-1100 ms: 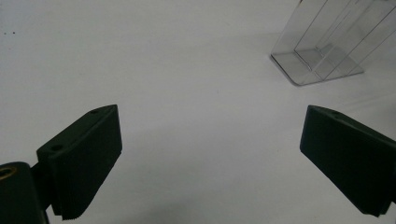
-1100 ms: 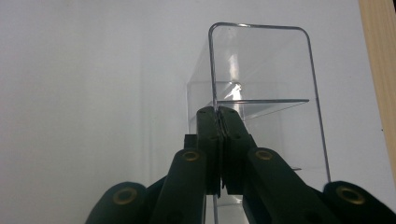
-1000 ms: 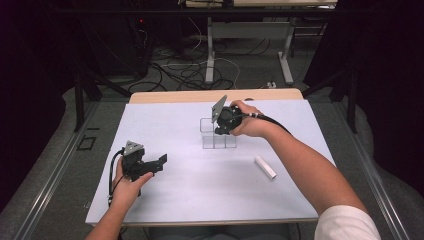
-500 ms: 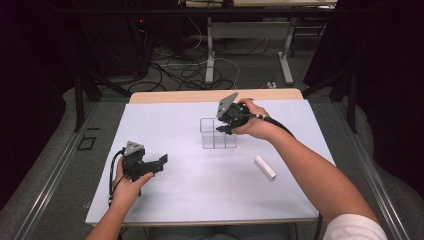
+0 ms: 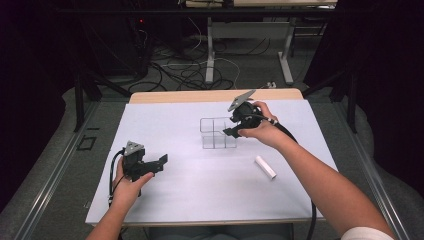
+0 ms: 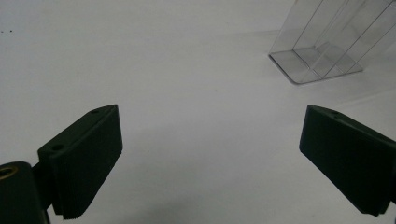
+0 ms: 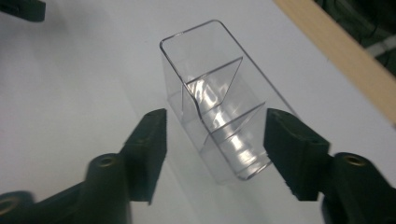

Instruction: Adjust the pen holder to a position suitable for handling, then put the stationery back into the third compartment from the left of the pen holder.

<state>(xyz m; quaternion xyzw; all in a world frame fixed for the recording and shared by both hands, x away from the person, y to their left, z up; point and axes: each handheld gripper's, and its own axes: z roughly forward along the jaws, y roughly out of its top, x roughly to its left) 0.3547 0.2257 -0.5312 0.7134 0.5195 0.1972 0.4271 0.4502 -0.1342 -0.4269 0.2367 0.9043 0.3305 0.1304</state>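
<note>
Right claw (image 5: 229,131) hovers at the right side of the clear organizer (image 5: 218,133), its jaws apart and just now opening. In the right gripper view the organizer (image 7: 219,102) stands below and between the two black jaws, with a gap on each side, so neither pad presses on it. The organizer stands upright on the white desk (image 5: 200,190), a little behind the middle, well in from every edge. Its inner walls split it into compartments, and nothing can be made out inside them.

Left claw (image 5: 161,162) rests low over the near left part of the desk, held level and pointing right, jaws wide and holding nothing. In the left gripper view bare desk stretches between the jaws, and the organizer (image 6: 322,42) stands farther off at the upper right.

A white tube (image 5: 265,167) lies flat right of centre, near the right forearm and well apart from the organizer. Wide bare surface lies between the two hands and along the near edge. Behind the white top a wooden strip (image 5: 215,95) marks the far edge.
</note>
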